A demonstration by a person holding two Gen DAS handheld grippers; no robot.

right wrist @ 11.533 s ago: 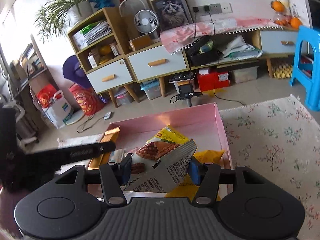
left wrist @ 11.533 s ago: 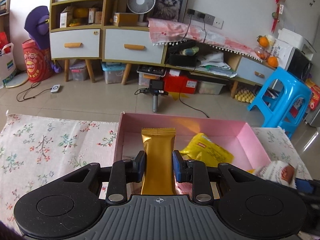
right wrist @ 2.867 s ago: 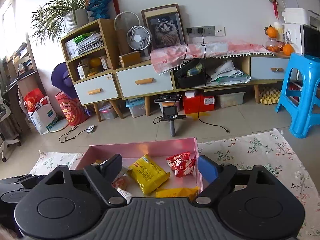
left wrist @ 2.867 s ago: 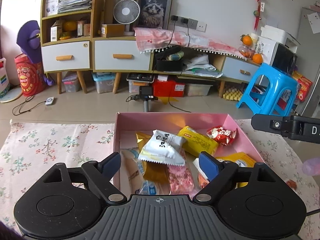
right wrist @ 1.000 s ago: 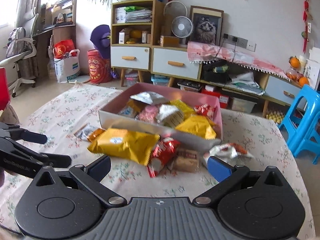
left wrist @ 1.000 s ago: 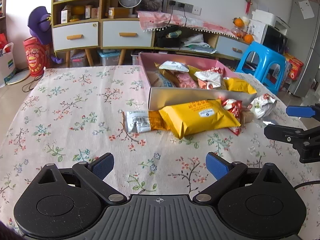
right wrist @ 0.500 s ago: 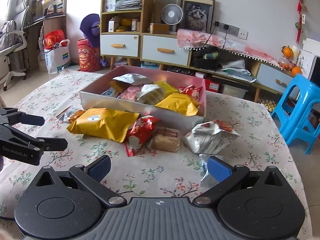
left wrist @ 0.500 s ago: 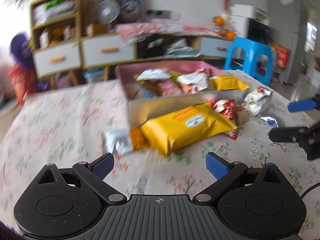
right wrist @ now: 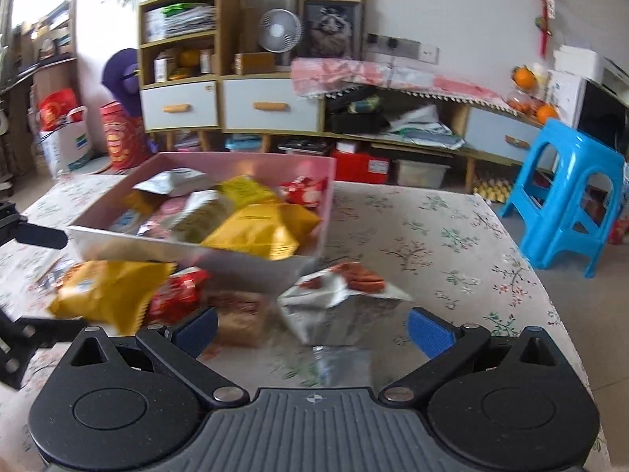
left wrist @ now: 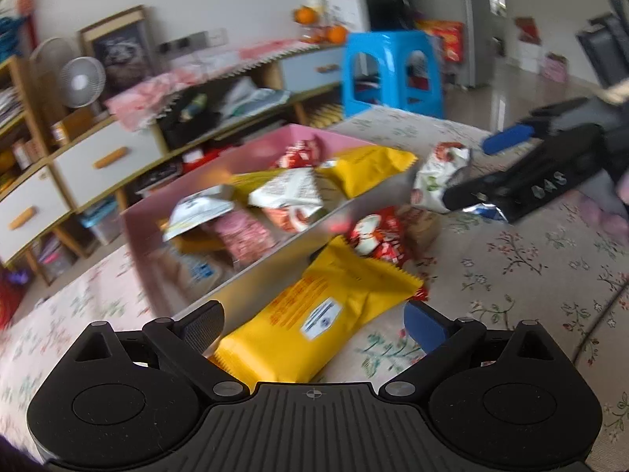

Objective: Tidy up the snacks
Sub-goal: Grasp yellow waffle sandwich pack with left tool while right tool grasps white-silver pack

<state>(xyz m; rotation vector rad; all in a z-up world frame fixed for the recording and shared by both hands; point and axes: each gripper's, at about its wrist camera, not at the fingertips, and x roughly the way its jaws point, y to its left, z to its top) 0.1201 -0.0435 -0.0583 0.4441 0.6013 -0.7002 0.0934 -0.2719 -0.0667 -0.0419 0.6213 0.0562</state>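
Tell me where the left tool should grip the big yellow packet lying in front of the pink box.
Grip the big yellow packet across its narrow width near the crimped near end, coming straight from the near side. It lies flat and lengthwise between the open fingers of the left tool, its far end against a red packet.

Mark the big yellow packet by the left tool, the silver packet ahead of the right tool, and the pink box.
Big yellow packet (left wrist: 326,314), left wrist view, middle of its face.
Silver packet (right wrist: 334,310), right wrist view, crinkled foil body.
Pink box (right wrist: 251,161), right wrist view, far wall.
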